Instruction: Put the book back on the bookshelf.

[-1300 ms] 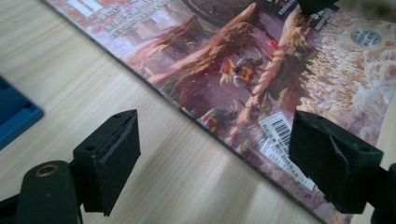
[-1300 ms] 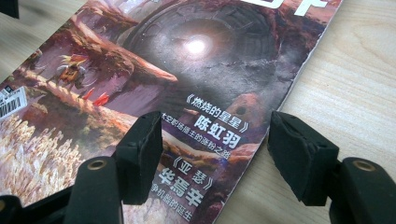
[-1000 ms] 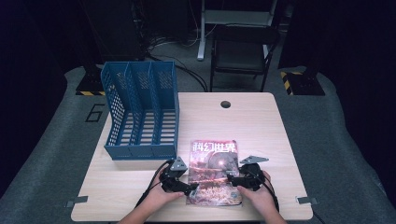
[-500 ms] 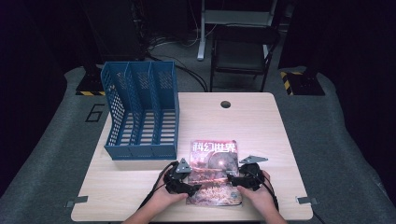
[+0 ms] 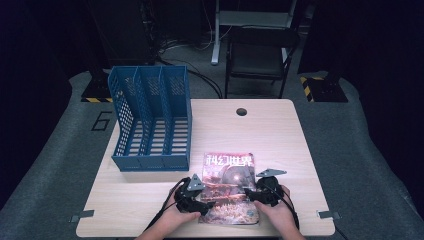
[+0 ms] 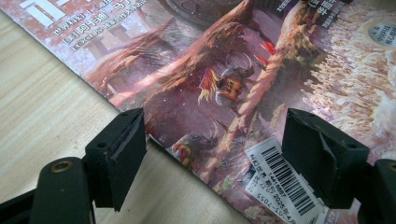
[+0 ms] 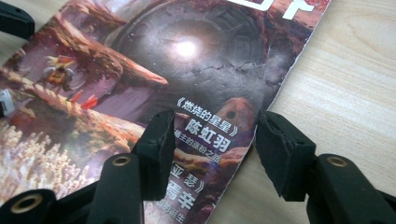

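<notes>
- The blue file rack (image 5: 150, 120) stands at the bench's (image 5: 280, 135) ten o'clock, three slots open upward, in the same spot as a second ago.
- The left hand-held gripper (image 5: 206, 204) sits at the magazine's (image 5: 229, 185) seven o'clock corner; compared with the earlier picture it has edged slightly in over the cover.
- In the left gripper view its jaws stand apart, one on the wood just off the magazine's (image 6: 233, 70) edge, the other over the barcode (image 6: 280, 179); they straddle the corner without pinching it, holding nothing.
- The magazine lies flat at the bench's six o'clock, near the front edge, title end toward twelve o'clock, unmoved since the earlier pictures.
- The right hand-held gripper (image 5: 248, 194) rests at the magazine's four o'clock edge, in the same place as before; its jaws have just been closing.
- In the right gripper view one jaw sits on the magazine's (image 7: 187, 60) cover and the other on bare wood beside it, so the edge lies between them, with a gap left and no grip.
- The bench is pale wood with a round cable hole (image 5: 241, 111) at twelve o'clock.
- Beyond it stands a dark chair (image 5: 257, 55) on grey floor, in a dim room.
</notes>
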A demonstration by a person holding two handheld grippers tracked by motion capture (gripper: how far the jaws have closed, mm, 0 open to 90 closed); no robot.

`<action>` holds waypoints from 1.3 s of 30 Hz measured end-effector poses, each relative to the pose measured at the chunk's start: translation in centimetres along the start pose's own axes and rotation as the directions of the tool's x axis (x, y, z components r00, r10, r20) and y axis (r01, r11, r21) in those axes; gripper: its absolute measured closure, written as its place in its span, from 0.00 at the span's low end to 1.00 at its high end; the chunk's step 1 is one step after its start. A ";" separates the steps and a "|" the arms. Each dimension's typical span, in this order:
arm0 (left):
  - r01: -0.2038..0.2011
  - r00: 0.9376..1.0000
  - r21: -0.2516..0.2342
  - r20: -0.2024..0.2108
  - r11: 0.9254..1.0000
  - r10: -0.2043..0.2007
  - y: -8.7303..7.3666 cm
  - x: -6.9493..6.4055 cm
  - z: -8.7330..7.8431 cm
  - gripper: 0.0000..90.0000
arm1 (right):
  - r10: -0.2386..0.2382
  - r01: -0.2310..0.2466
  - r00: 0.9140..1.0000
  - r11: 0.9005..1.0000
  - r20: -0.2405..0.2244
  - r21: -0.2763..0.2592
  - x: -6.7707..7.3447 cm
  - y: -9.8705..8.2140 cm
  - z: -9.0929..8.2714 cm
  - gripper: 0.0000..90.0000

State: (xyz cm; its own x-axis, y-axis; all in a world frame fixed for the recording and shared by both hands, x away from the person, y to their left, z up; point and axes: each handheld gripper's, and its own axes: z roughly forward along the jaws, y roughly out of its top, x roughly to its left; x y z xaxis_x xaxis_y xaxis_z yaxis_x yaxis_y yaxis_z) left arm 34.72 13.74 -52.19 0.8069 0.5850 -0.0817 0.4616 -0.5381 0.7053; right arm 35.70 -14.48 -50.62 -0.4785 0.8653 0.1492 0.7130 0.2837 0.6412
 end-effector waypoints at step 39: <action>0.012 1.000 -0.038 -0.029 0.999 -0.013 -0.4 -0.6 0.1 0.24 | 0.131 -0.131 0.991 0.989 -0.013 -0.067 -0.7 0.6 1.5 0.35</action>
State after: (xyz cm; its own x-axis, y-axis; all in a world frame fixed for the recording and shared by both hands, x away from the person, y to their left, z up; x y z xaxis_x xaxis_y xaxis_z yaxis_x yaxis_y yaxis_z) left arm 34.08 13.50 -52.48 0.7899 0.6091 -0.0707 0.4567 -0.5074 0.7308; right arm 37.28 -14.31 -51.46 -0.3877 0.8896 0.2413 0.7339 0.1396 0.6647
